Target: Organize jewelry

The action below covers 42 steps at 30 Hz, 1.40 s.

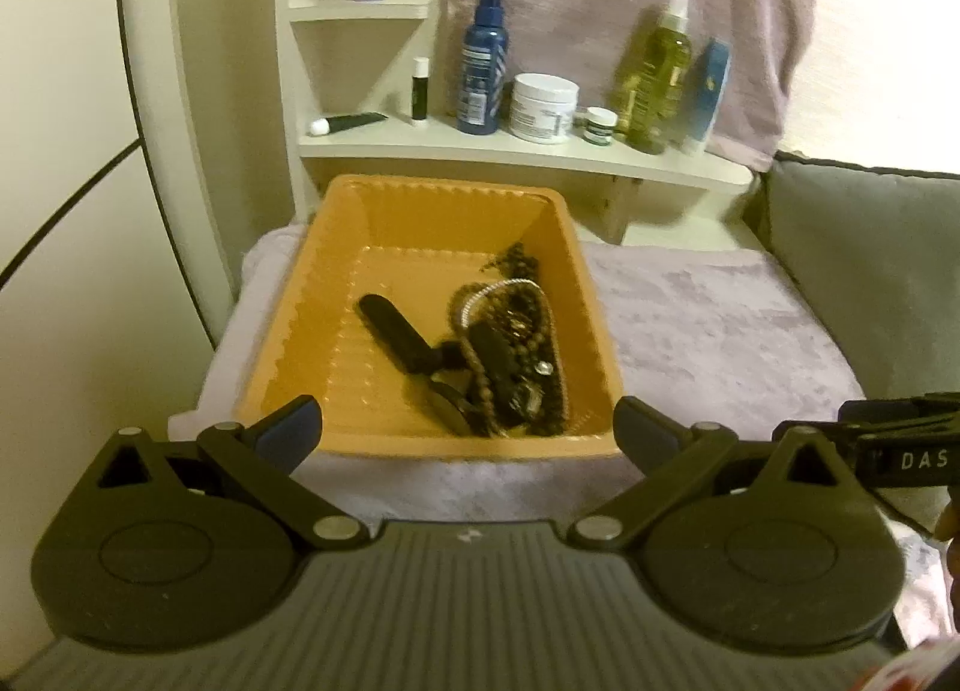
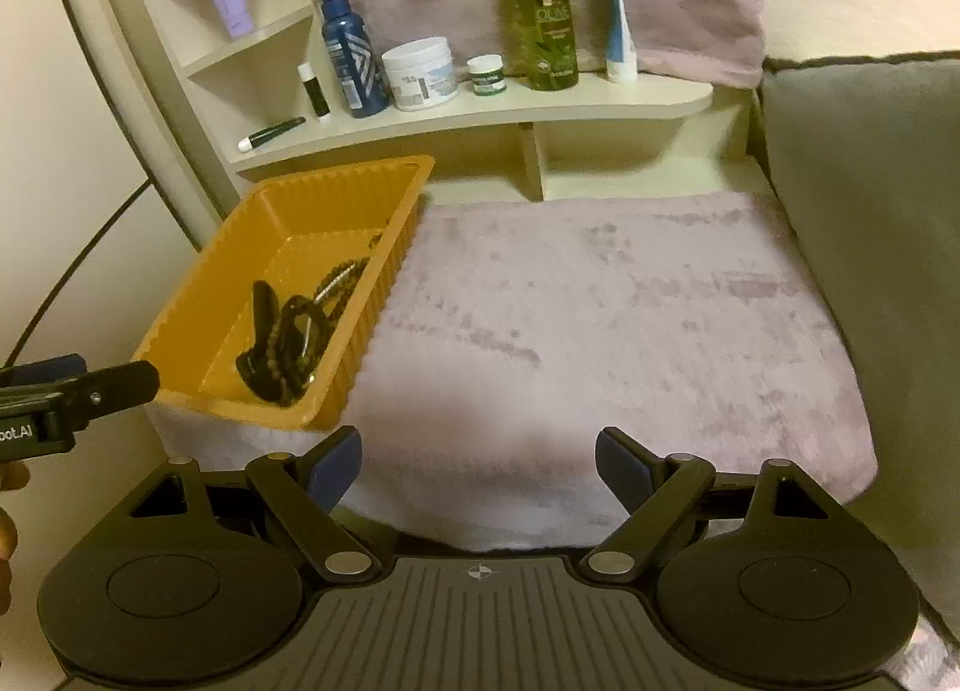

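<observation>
Two grippers are hovering at the near edge of the scene, both with fingers spread wide and gripping nothing. The left gripper [image 1: 467, 431] is facing the near wall of an orange tray [image 1: 288, 307], its fingertips flanking that wall without clearly touching it. The right gripper [image 2: 478, 466] is hanging over a bare stretch of the pale pink towel [image 2: 600, 319], to the right of the tray and apart from it.

The tray is sitting on the left part of the towel. Inside it, toward its right side, a tangle of jewelry [image 1: 510, 343] is lying: brown beaded strands, a silvery chain and a black strap [image 1: 396, 331], all overlapping so single pieces are hard to separate.

Farther back, a cream shelf [image 2: 540, 108] is carrying a blue bottle [image 2: 351, 54], a white jar [image 2: 423, 72], a small green-labelled jar [image 2: 487, 74], a tall green bottle [image 2: 543, 12] and a blue-and-white tube [image 2: 618, 24]. A grey cushion [image 2: 870, 199] is standing at the right.
</observation>
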Each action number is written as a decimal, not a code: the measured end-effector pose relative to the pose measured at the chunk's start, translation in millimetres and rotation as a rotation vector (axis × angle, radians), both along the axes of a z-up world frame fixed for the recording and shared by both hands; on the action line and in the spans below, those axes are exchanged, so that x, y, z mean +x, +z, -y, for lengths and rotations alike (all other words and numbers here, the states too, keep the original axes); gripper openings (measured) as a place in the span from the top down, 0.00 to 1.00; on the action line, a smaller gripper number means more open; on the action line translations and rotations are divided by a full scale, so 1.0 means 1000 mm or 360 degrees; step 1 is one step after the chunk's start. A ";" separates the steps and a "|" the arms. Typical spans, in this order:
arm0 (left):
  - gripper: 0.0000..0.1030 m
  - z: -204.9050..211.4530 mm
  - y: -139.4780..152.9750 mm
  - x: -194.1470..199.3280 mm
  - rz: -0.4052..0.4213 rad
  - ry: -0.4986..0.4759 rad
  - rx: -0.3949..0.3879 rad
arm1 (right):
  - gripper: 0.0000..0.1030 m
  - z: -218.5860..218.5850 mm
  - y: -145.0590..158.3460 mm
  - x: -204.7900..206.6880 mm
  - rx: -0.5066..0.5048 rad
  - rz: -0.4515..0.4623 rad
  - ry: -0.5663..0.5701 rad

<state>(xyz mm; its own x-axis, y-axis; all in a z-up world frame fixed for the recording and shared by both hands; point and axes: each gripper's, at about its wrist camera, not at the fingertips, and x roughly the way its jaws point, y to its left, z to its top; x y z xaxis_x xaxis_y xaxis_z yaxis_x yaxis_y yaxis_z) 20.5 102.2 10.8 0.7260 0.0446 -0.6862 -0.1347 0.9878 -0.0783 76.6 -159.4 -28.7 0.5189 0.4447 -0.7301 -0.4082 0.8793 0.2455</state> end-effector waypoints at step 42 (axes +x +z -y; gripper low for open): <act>0.00 0.048 0.001 -0.047 -0.0077 -0.0020 0.0056 | 0.18 0.035 0.014 -0.054 -0.0026 0.0033 -0.0045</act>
<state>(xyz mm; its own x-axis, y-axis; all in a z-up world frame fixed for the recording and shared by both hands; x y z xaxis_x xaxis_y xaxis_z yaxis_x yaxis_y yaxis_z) -26.2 53.9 11.3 0.6928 0.0605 -0.7186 -0.1250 0.9915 -0.0371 22.8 -194.3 -14.9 0.5460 0.4175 -0.7263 -0.3879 0.8944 0.2225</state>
